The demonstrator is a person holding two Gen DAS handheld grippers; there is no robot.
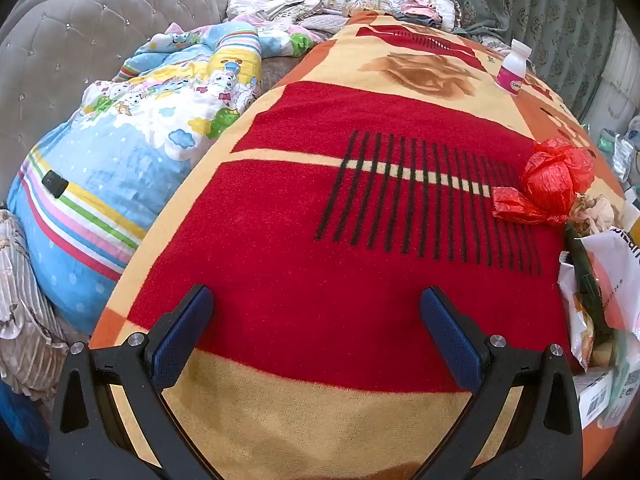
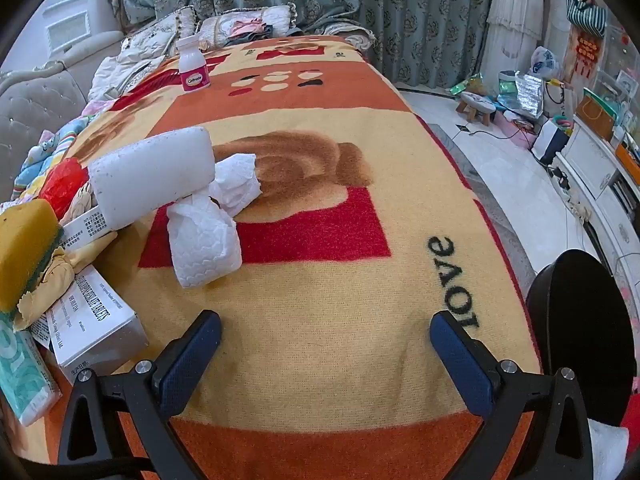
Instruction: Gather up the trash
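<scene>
Both grippers, left gripper [image 1: 316, 332] and right gripper [image 2: 326, 354], hover with jaws apart and empty. The right should settle squarely over the crumpled tissue [image 2: 206, 244], probably soft, before closing.

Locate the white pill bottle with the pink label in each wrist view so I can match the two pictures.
Left wrist view: the pill bottle stands upright at the upper right, near the blanket's far edge.
Right wrist view: the same bottle stands upright at the upper left, far down the blanket.
Shared landmark: the crumpled red plastic bag sits at right-centre in the left view and at the left edge in the right view, partly hidden behind other trash.
</scene>
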